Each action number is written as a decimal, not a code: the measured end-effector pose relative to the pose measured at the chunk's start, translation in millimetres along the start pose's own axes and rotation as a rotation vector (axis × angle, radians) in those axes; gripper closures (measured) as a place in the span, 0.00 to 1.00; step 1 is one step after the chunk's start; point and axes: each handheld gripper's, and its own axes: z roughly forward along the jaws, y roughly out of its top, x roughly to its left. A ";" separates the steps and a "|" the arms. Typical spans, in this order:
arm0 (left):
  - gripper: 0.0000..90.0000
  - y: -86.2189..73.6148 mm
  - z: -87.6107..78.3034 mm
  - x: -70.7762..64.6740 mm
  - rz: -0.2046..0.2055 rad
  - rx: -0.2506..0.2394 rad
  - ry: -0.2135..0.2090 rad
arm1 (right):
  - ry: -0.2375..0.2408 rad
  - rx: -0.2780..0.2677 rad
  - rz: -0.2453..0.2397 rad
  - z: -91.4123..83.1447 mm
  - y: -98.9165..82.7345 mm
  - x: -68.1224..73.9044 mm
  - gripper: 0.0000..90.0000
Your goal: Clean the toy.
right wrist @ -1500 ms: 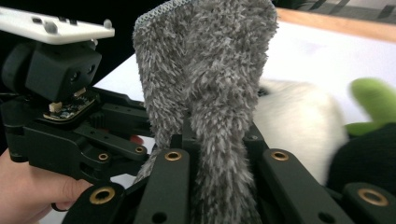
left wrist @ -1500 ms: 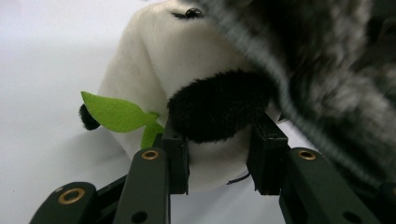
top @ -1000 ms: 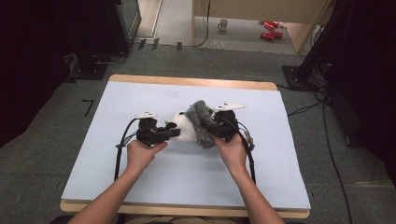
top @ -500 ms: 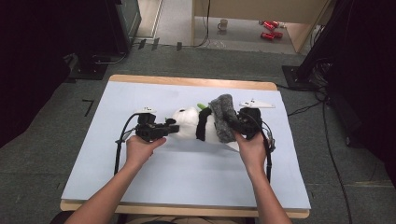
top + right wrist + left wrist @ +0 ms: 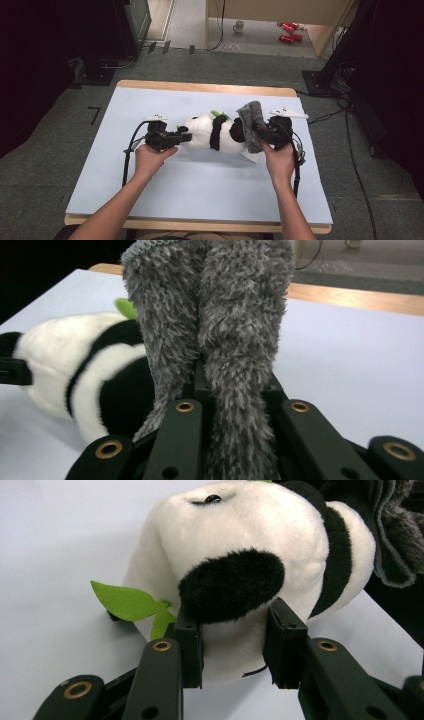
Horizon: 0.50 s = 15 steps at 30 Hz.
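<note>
Since the earlier frame, the right gripper (image 5: 261, 134) has carried the grey cloth (image 5: 251, 122) across toward the table's right side, and the panda (image 5: 215, 134) now lies stretched out between the two hands instead of bunched at the centre. Left gripper (image 5: 181, 137) sits about where it was. Its jaws are clamped on the panda's white plush just under a black patch (image 5: 231, 585), with a green felt leaf (image 5: 129, 602) beside the left jaw. The right gripper's jaws are pressed together on a fold of the fuzzy cloth, which stands up between them and drapes over the panda's right end. The panda rests on the blue mat (image 5: 200, 190) near the middle.
</note>
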 end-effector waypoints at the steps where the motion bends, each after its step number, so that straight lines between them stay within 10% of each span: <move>1: 0.72 -0.2 -0.2 0.3 0.003 0.000 0.005 | -0.013 0.006 0.005 0.1 -0.8 -1.8 0.88; 7: 0.72 -0.8 -1.3 1.2 0.011 0.001 0.014 | -0.002 0.020 0.065 -3.9 -2.1 -13.7 0.88; 15: 0.72 -0.9 -0.9 0.5 0.010 -0.008 0.015 | 0.065 -0.056 0.023 -25.2 15.7 10.7 0.88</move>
